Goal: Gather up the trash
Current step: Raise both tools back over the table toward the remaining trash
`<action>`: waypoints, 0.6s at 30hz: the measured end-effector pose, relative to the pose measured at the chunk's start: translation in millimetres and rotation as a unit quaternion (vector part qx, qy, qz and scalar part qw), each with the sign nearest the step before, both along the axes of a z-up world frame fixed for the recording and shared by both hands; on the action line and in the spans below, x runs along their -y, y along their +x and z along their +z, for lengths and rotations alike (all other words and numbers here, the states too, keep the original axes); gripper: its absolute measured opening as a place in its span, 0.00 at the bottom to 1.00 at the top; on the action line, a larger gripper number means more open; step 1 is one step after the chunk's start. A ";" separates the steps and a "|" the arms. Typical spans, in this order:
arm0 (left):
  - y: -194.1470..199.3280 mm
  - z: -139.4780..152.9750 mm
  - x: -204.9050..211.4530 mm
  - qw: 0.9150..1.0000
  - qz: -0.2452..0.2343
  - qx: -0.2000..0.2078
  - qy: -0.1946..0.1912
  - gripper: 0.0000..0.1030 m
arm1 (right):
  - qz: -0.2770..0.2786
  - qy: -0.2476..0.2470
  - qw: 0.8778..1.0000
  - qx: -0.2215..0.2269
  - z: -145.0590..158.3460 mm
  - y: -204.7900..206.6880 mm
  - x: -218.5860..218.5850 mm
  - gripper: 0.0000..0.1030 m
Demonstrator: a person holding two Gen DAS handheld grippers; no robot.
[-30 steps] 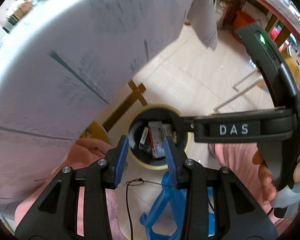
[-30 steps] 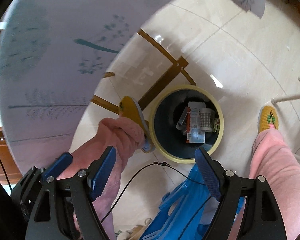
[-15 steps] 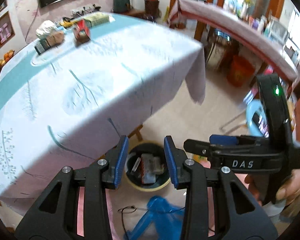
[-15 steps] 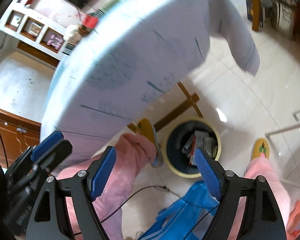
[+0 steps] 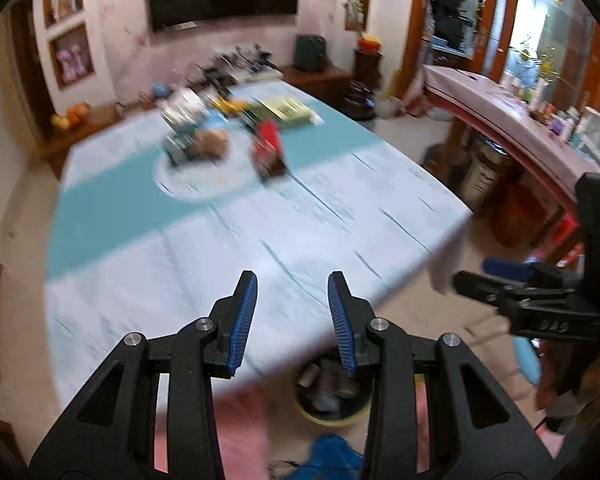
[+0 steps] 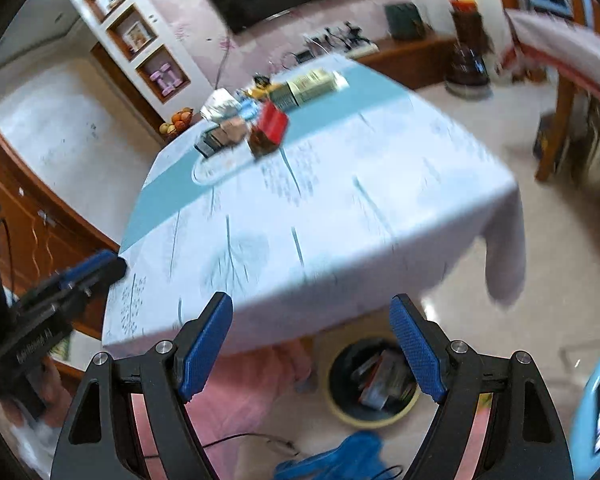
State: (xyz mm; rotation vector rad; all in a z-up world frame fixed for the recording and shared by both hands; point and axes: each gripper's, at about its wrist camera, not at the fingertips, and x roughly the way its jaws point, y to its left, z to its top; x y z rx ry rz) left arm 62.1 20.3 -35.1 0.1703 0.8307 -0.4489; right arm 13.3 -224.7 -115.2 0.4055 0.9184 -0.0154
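In the left wrist view, a shelf [image 5: 70,36] with pictures sits in the upper left of the frame. The worktop [image 5: 220,248] fills the middle, under a pale cloth with a teal band. Its near edge runs from the lower left up to a corner at the right, where the cloth hangs down. The near half of the worktop is bare. Far back, in the upper middle, blurry trash [image 5: 196,146] lies on a round mat, and a red box [image 5: 268,148] stands just beside it on the right. The left tool [image 5: 292,320] is at the bottom middle. Its blue pads stand a little apart and nothing is between them. Below them, on the floor by the worktop edge, is the bin [image 5: 332,420] with junk inside. At the right edge, the right tool [image 5: 504,276] shows from the side.

In the right wrist view, the left tool [image 6: 96,266] pokes in at the left edge. The worktop [image 6: 320,220] is in the middle, and its corner drops at the right over open tan floor [image 6: 560,300]. The trash [image 6: 224,136] and red box [image 6: 274,124] are in the upper middle. The right tool [image 6: 312,344] at the bottom is spread wide and grips nothing. The bin [image 6: 340,412] sits on the floor at the lower middle, near pink trouser legs [image 6: 240,392].
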 end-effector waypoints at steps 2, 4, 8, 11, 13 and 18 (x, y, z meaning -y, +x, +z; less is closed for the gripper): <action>24.2 15.6 -10.9 1.000 0.014 0.005 0.012 0.41 | 0.006 -0.017 1.000 0.005 14.5 19.7 0.9 0.80; 49.6 27.6 -23.9 0.999 0.031 -0.006 0.010 0.58 | 0.011 -0.027 1.000 0.008 26.9 41.2 2.1 0.80; 97.1 42.0 -49.8 0.998 0.062 -0.021 -0.010 0.65 | 0.022 -0.048 0.998 0.019 49.1 91.1 -2.3 0.80; 132.6 42.9 -61.7 0.996 0.082 -0.019 -0.005 0.65 | 0.030 -0.062 0.997 0.022 57.2 134.5 -12.4 0.80; 154.7 40.5 -64.6 0.996 0.088 -0.015 0.013 0.65 | 0.031 -0.066 0.997 0.016 58.0 165.2 -18.3 0.80; 216.2 20.3 -66.1 0.996 0.078 -0.030 0.041 0.65 | 0.032 -0.065 0.997 -0.003 43.8 240.2 -34.0 0.80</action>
